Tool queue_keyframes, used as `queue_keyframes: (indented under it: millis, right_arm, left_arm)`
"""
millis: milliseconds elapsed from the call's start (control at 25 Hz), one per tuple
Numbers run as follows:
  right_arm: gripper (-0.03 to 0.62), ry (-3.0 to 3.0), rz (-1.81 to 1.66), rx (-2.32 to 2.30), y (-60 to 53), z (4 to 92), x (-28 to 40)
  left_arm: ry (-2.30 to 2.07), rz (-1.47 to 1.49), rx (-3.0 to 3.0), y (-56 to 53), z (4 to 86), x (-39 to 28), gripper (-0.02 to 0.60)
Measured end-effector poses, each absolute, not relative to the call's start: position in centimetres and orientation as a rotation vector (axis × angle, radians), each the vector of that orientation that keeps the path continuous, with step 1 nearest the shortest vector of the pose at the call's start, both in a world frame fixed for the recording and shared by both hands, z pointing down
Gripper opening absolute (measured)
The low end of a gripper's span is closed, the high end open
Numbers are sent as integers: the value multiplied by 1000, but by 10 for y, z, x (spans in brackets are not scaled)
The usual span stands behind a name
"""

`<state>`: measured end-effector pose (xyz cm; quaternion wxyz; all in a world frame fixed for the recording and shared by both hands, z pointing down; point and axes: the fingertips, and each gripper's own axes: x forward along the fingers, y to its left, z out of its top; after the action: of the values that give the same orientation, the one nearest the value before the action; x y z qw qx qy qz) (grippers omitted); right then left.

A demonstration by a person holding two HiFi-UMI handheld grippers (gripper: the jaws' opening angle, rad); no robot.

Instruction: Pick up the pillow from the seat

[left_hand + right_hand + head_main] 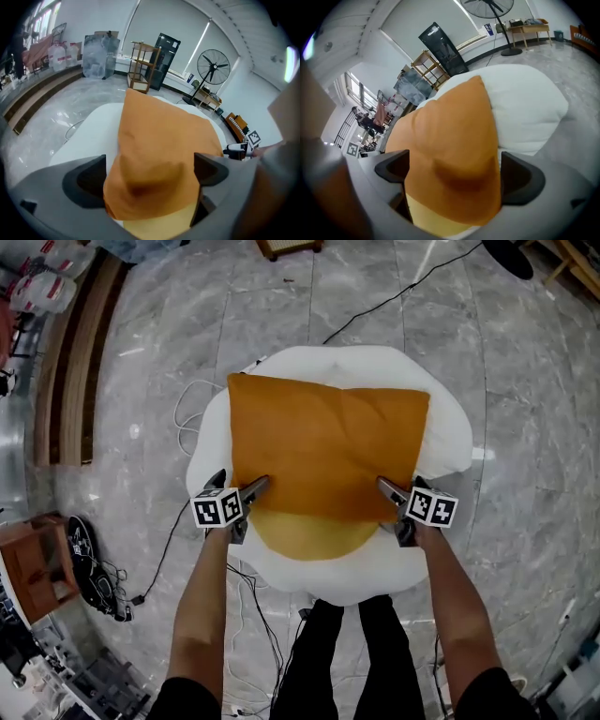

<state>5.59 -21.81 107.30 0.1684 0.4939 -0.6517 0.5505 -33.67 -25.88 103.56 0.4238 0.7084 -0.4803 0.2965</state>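
An orange square pillow (323,446) lies on a white, egg-shaped soft seat (445,432) with a yellow round middle (309,535). My left gripper (255,487) is shut on the pillow's near left corner, my right gripper (387,488) on its near right corner. In the left gripper view the orange pillow (164,145) fills the gap of the left gripper (150,180), with yellow fabric showing below it. In the right gripper view the pillow (450,140) bulges likewise through the right gripper (453,176). The pillow's underside is hidden.
The seat stands on a grey marble floor. White cables (199,413) lie at its left and a black cable (394,296) runs off at the back. A low wooden step (80,362) lines the left. A fan (213,68) and a wooden shelf (140,65) stand beyond.
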Motion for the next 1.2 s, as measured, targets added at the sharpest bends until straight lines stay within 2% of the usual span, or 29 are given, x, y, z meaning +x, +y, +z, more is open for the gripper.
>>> queue_keyframes:
  millis: [320,480,600,720,1200]
  right_arm:
    - [586,-1828,1682,1333,-229,1119,49]
    - [429,-1808,1619,1272,-227,1117,51]
    - [289,-1795,1554,1233,-220,1100,47]
    - [206,-1793,1496,1233,-217,1072,44]
    - [196,-1933,1249,1346,-224,895,59]
  left_arm:
    - [-1104,762,1798,-282,1081,-322,590]
    - [-1067,750,1806,-281,1077,-303,394]
    - [-1059,773,1827,-273,1060,-298,317]
    - [-1063,781,1846,-267,1032,-292,274]
    - [-1164,609,1973,-246,872,-282,262]
